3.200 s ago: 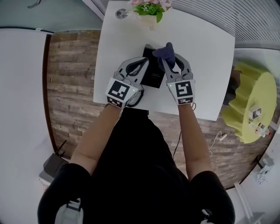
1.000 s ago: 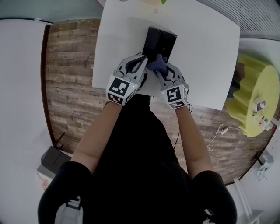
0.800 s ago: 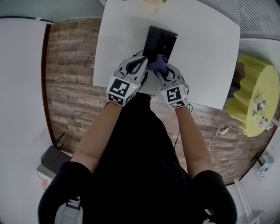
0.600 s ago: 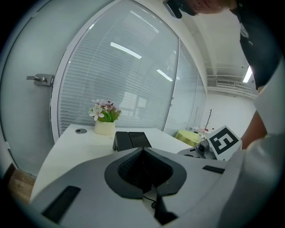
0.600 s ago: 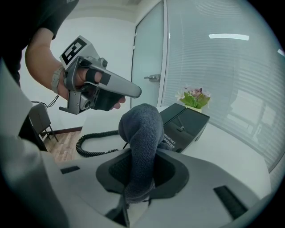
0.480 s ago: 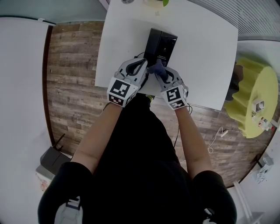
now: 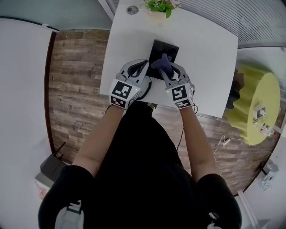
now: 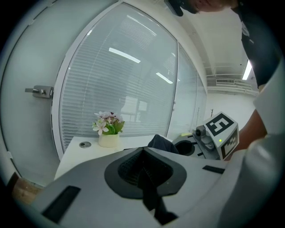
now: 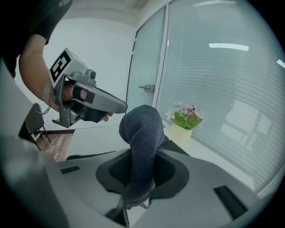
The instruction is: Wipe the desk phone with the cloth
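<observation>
The black desk phone [image 7: 168, 48] lies on the white table [image 7: 205, 53]. My right gripper [image 7: 164, 69] is shut on a dark blue cloth [image 7: 161, 61], which sticks up out of its jaws [image 9: 141, 133] over the phone's near part. My left gripper [image 7: 145, 65] hovers just left of the cloth, over the phone's left side, with its jaws shut and nothing seen between them [image 8: 143, 153]. The phone's coiled cord [image 7: 146, 87] runs under the left gripper. In the left gripper view the cloth [image 8: 162, 143] and the right gripper [image 8: 213, 138] show to the right.
A small pot of flowers [image 7: 159, 8] and a round metal disc [image 7: 131, 9] stand at the table's far edge. A yellow round piece of furniture [image 7: 257, 103] stands to the right. Wooden floor [image 7: 76, 80] lies left of the table.
The right gripper has carried the cloth from the phone's near end a little further up over the phone. The left gripper stays beside it, still shut.
</observation>
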Tool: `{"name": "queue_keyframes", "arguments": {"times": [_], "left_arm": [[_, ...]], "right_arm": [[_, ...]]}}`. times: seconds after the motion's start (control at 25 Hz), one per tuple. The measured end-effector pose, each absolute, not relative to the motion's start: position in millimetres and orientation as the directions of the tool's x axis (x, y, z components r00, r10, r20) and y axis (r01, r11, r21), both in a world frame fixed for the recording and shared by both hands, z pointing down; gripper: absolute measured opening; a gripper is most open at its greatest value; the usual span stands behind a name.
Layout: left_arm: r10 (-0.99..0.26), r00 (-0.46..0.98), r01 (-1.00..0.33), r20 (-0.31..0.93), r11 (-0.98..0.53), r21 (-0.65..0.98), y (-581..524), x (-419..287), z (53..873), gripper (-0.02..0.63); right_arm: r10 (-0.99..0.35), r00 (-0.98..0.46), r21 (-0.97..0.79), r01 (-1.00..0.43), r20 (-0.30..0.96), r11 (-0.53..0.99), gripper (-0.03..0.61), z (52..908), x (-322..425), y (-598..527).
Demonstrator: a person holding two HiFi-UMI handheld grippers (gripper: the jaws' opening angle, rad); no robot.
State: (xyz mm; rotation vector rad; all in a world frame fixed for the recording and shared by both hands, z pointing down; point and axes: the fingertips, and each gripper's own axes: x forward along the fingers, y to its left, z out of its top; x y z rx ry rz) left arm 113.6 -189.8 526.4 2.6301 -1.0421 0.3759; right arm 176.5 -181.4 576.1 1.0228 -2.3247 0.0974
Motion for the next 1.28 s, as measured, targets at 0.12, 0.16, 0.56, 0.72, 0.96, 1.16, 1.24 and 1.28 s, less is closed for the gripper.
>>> {"name": "queue_keyframes", "arguments": {"times": [0.12,0.16,0.56,0.72,0.96,1.16,1.24,1.28], "left_arm": [[-0.624,0.705,-0.697,0.336,-0.698,0.165,-200.2,113.5,523.5,0.011],[-0.625,0.705,-0.696,0.335,-0.699,0.164,-204.1,113.9,522.6,0.011],[-0.629,0.702,-0.701,0.334,-0.692,0.171,-245.4,111.0,522.9,0.011],[-0.629,0.699,-0.704,0.342,-0.688,0.174,-255.9,107.6,528.8,0.011],[-0.623,0.696,-0.707,0.358,-0.681,0.190,-260.7,106.5,538.4,0.011],[-0.619,0.696,-0.706,0.364,-0.682,0.191,-260.5,109.4,541.7,0.011],[-0.618,0.695,-0.707,0.367,-0.681,0.192,-258.1,109.3,543.9,0.011],[-0.617,0.695,-0.707,0.369,-0.681,0.193,-256.4,109.4,545.0,0.011]], "right_arm": [[-0.676,-0.514,0.192,-0.703,0.528,0.685,0.098,564.6,179.3,-202.8],[-0.682,-0.512,0.199,-0.705,0.523,0.681,0.098,562.2,180.0,-209.3],[-0.684,-0.512,0.227,-0.689,0.521,0.688,0.098,561.3,169.5,-259.4],[-0.670,-0.509,0.229,-0.677,0.541,0.699,0.098,573.6,164.7,-269.7],[-0.665,-0.524,0.235,-0.663,0.533,0.710,0.098,580.0,160.6,-270.3],[-0.658,-0.526,0.244,-0.650,0.538,0.720,0.098,584.1,160.3,-264.9],[-0.656,-0.531,0.243,-0.647,0.537,0.723,0.098,586.1,159.1,-260.7],[-0.654,-0.533,0.240,-0.647,0.537,0.724,0.098,587.4,158.8,-258.3]]}}
